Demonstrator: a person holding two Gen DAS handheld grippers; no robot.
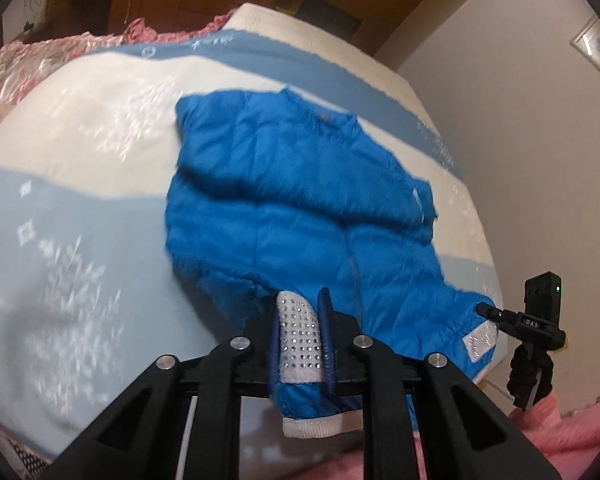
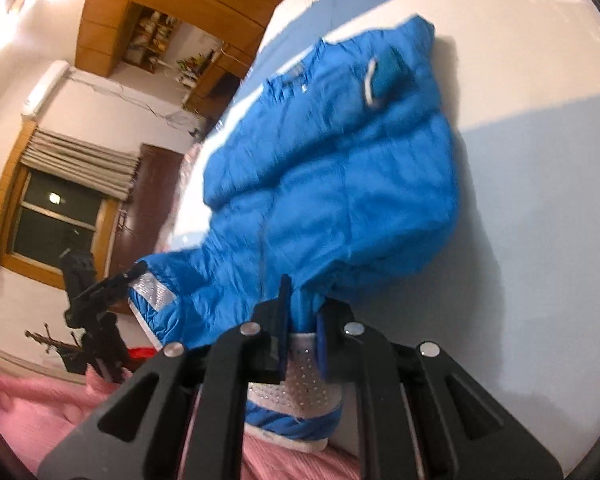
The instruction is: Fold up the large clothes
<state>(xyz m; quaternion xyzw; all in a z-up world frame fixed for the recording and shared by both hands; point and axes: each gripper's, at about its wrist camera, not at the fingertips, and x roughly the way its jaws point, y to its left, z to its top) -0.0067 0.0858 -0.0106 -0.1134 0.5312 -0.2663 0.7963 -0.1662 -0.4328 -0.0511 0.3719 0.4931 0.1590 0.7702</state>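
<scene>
Fingers [image 1: 323, 320] on puffy blue jacket [image 1: 300, 184]

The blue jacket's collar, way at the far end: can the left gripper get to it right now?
Probably not yet. The left gripper is shut on the blue jacket at its near hem, and the collar lies across the jacket's whole length. Nothing blocks it, though.

Black tool [image 1: 302, 320], blue pads, silver screws
</scene>
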